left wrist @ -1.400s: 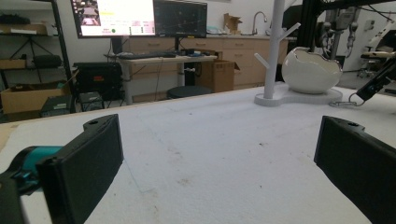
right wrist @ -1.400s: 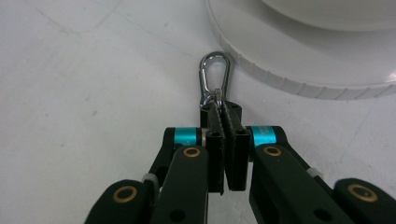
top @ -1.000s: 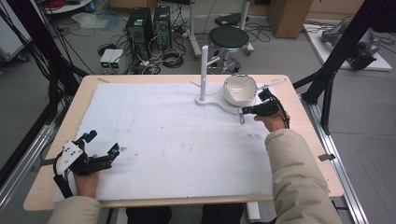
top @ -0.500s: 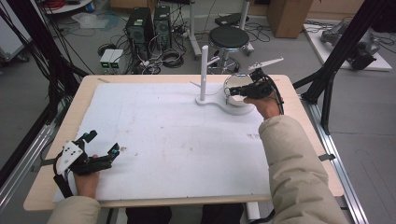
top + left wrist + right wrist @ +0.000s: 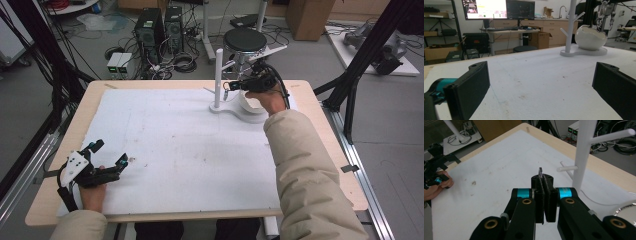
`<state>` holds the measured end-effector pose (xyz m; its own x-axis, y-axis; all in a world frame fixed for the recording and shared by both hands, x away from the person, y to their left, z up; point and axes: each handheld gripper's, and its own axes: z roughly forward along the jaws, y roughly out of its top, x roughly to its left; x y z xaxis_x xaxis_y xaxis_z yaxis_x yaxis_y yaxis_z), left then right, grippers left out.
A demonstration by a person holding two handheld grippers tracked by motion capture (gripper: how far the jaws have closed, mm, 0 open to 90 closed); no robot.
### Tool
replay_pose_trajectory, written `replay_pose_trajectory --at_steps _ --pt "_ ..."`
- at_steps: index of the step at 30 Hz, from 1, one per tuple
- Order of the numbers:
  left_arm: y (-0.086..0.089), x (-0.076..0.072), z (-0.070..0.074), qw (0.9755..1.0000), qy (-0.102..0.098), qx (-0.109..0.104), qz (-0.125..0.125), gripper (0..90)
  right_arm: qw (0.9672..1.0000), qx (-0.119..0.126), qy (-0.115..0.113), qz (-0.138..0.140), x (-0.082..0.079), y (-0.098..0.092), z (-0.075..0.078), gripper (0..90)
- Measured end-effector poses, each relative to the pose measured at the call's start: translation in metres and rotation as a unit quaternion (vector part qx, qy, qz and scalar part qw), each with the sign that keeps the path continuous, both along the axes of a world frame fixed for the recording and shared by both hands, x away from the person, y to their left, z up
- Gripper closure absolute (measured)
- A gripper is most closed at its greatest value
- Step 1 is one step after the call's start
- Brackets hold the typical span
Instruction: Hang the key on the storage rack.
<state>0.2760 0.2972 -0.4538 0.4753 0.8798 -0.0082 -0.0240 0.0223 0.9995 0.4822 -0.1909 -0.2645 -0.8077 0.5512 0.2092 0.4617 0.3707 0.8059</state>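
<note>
Beyond the table — black stool (image 5: 244, 39), two PC towers (image 5: 159, 26), monitors (image 5: 498, 9) on a desk.

Our left gripper (image 5: 107, 157) rests low at the near left, jaws wide apart. Our right gripper (image 5: 227, 86) is raised far forward, arm outstretched, jaws pressed together.

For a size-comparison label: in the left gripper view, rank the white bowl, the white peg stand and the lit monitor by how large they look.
1. White peg stand, tallest, running out of the top edge.
2. Lit monitor and white bowl look alike in extent; the monitor is cropped and farther off, so unranked.
</note>
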Motion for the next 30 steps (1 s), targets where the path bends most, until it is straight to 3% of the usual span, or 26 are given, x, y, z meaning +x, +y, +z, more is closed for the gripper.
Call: replay_pose_trajectory --at_steps 6,10,30 --pt "0.000 0.000 0.000 1.0000 0.001 0.000 -0.001 1.7 0.9999 -0.003 -0.002 0.010 0.011 0.018 -0.001 89.0" --pt "0.000 0.000 0.000 1.0000 0.001 0.000 -0.001 1.7 0.9999 -0.007 0.008 0.004 0.019 0.025 -0.009 89.0" --pt "0.001 0.000 0.000 1.0000 0.002 0.001 0.000 1.7 0.9994 -0.009 0.023 -0.023 0.041 0.022 -0.028 88.9"
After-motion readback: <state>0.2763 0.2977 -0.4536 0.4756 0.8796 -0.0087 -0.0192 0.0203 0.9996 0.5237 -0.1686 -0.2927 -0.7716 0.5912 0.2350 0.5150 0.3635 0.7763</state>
